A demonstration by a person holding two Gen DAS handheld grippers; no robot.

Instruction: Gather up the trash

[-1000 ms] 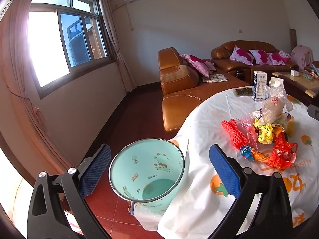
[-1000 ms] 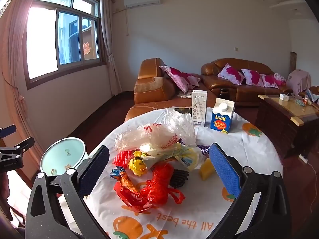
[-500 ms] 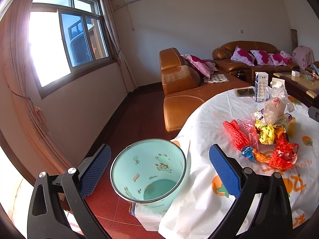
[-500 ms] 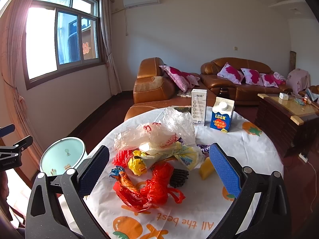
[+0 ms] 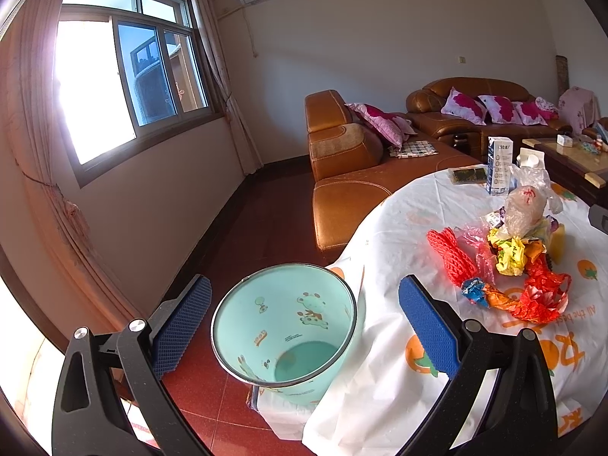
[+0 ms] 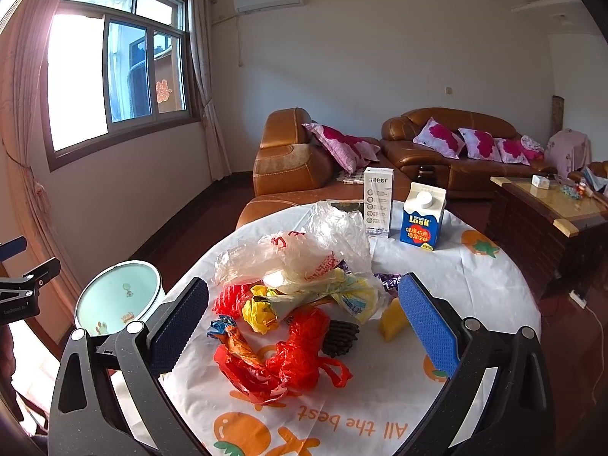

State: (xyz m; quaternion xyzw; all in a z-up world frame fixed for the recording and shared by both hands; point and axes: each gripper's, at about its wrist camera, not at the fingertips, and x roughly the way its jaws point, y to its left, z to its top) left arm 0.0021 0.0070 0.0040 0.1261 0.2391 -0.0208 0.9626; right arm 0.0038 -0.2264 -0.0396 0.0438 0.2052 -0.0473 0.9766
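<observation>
Bin (image 5: 283,326) sits against the table's (image 6: 475,277) edge; trash (image 6: 300,304) lies mid-table; my left gripper (image 5: 304,323) and right gripper (image 6: 304,323) are both spread wide.

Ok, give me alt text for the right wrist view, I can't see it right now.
The open right gripper hovers over a heap of crumpled plastic bags and wrappers on a round table. Two cartons stand upright behind the heap. A mint-green bin sits on the floor to the left.
</observation>
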